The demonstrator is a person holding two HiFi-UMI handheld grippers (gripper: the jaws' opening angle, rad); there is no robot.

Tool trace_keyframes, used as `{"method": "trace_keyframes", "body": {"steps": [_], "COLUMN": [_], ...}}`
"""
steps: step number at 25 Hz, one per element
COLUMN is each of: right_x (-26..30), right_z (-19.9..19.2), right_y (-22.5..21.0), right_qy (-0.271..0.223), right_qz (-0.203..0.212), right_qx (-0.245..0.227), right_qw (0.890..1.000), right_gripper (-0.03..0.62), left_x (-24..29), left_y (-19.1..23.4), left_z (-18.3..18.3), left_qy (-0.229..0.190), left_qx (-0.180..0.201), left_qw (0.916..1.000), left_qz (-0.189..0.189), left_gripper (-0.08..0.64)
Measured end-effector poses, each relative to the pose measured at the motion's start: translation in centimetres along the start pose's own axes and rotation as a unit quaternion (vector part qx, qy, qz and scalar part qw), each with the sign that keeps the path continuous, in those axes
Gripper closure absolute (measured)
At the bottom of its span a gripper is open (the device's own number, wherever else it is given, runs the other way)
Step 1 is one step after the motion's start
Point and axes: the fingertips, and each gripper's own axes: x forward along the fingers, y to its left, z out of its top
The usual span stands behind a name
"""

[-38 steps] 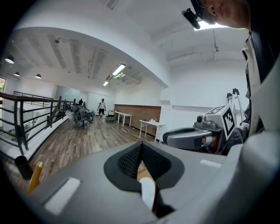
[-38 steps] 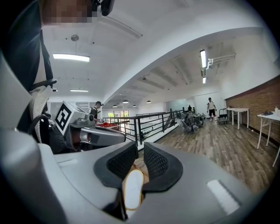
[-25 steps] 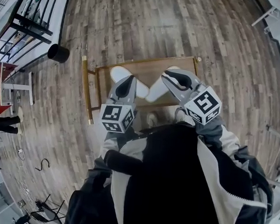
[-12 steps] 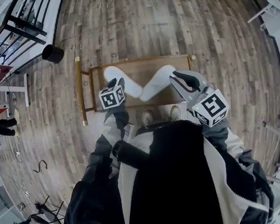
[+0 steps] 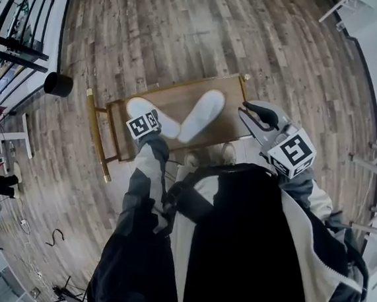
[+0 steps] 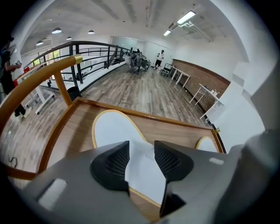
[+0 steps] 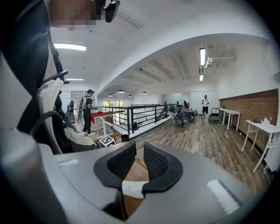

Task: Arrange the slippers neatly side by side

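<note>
Wooden worktop (image 5: 176, 103) carries the pair in a V, not yet parallel. Left tongs (image 6: 141, 148), jaws just opened wide, straddle the first slipper (image 6: 111, 129) without pressing it, positioned for a grasp. Right tongs (image 7: 139, 154), narrowly apart and empty, hover beside the second slipper (image 5: 202, 115), which lies between both tongs.

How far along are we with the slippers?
Nothing done yet: left slipper and right slipper form a V on the wooden bench. In hand: left gripper, jaws just opening, sits over the left slipper, not gripping; right gripper empty. Left: grip, swing both parallel.
</note>
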Motion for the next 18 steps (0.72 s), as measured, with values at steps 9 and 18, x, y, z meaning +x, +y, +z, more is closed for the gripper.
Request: {"method": "trace_keyframes", "body": {"steps": [9,18], "right_x": [-2.2,-0.8], "right_z": [-1.0,-0.7], "right_y": [-1.8,-0.8], "right_qy": [0.008,0.001], "right_qz": [-0.025,0.008], "right_qx": [0.007,0.004], "right_qw": [1.000,1.000], "right_gripper": [0.528,0.529], "left_x": [1.7,-1.2], "left_y": [0.4,-1.0], "left_z": [-0.2,0.4], "left_qy": [0.019,-0.020], "left_qx": [-0.016,0.019], "left_qw": [0.9990,0.9995], "left_qz": [0.036,0.013], "left_gripper": [0.509,0.532]}}
